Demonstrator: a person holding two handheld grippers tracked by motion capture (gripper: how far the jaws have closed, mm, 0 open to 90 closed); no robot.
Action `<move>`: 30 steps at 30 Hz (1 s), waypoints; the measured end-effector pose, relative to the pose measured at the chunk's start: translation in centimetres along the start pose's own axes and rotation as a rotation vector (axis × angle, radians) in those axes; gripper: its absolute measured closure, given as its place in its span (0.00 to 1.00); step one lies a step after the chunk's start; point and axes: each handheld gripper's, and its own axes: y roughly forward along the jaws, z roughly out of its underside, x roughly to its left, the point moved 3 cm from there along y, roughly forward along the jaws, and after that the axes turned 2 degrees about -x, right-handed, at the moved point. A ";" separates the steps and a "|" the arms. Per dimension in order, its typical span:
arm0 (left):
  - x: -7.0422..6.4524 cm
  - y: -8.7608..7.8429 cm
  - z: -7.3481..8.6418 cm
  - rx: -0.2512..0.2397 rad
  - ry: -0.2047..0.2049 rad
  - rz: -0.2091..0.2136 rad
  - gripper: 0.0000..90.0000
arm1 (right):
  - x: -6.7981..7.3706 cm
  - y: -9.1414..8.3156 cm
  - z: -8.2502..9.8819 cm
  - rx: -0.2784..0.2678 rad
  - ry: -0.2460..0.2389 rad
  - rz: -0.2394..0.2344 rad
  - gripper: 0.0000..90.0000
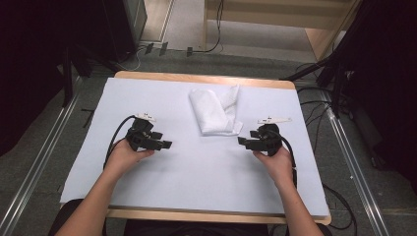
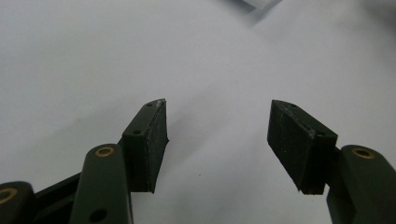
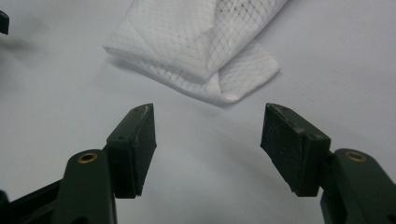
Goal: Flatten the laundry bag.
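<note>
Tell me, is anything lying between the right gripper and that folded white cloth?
No. In the right gripper view, bare white table cover lies between the open right gripper and the folded white cloth.

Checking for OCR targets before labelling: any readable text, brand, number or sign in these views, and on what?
None readable.
The folded white cloth has a grid weave with no print.
The white table cover is blank.
The left claw and right claw carry no markings.
</note>
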 end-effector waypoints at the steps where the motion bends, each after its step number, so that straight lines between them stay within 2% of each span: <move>1: 0.0 0.0 -0.1 -0.003 -0.002 0.004 0.43 | 0.0 0.0 0.0 0.000 0.000 0.000 0.41; 5: -0.2 0.3 -0.1 0.017 0.003 0.009 0.43 | -0.1 -0.1 0.1 0.003 0.007 0.004 0.43; 30: -0.1 0.2 0.0 0.021 -0.012 0.034 0.42 | -0.1 0.1 0.1 0.015 0.021 0.005 0.46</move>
